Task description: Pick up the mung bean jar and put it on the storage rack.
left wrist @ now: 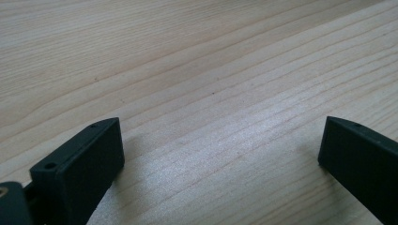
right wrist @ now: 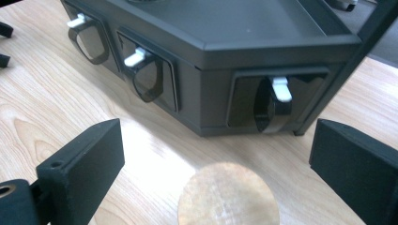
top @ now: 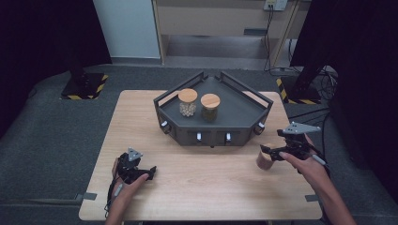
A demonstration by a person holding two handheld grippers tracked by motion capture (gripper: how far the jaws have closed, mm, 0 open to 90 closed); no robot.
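A dark grey angled rack (top: 244, 110) stands at the table's far middle. On it are two glass jars with wooden lids, one with pale contents (top: 187, 103) and one with greenish contents (top: 210, 107). A third jar with a wooden lid (top: 264, 160) (right wrist: 228, 196) stands on the table in front of the rack's right corner. My right gripper (top: 266, 151) (right wrist: 216, 145) is open over it, one jaw on each side of the lid and neither touching it. My left gripper (top: 151, 172) (left wrist: 220, 140) is open low over bare wood at the front left, holding nothing.
The rack's front faces (right wrist: 197, 79) carry dark hooks with white levers (right wrist: 281, 89), close beyond my right gripper. The wooden table (top: 211, 187) ends just behind the person's hands. Black stands and cables (top: 324, 79) sit on the floor beyond.
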